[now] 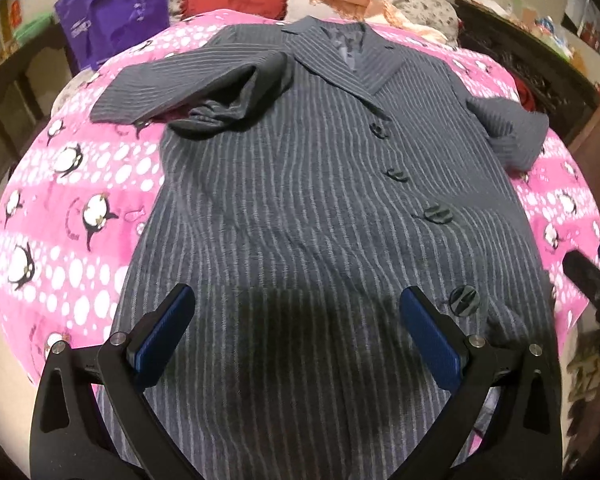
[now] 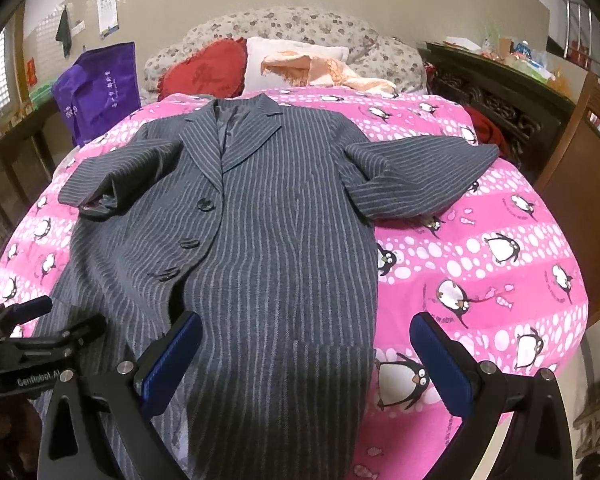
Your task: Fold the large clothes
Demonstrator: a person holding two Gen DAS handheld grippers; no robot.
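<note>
A grey striped coat lies face up and spread flat on a pink penguin blanket that covers the bed. Its collar points toward the headboard and its hem runs down toward the cameras. 4 dark buttons run down the front. The sleeve on the purple-bag side of the coat is bent back across the shoulder, with its cuff bunched and the lining showing. The other sleeve stretches sideways over the blanket, away from the coat.

The left tongs hover over the lower part of the coat, released, with both blue pads wide apart and nothing between them. The right tongs hover over the coat's lower side edge, also released and grasping nothing; 1 pad is above the coat, the other above the blanket.

Beyond the coat's collar sit a red pillow, a white pillow and a peach cloth against a floral headboard. A purple bag stands beside the bed, off the bent sleeve's side. A dark wooden cabinet stands on the opposite side.
</note>
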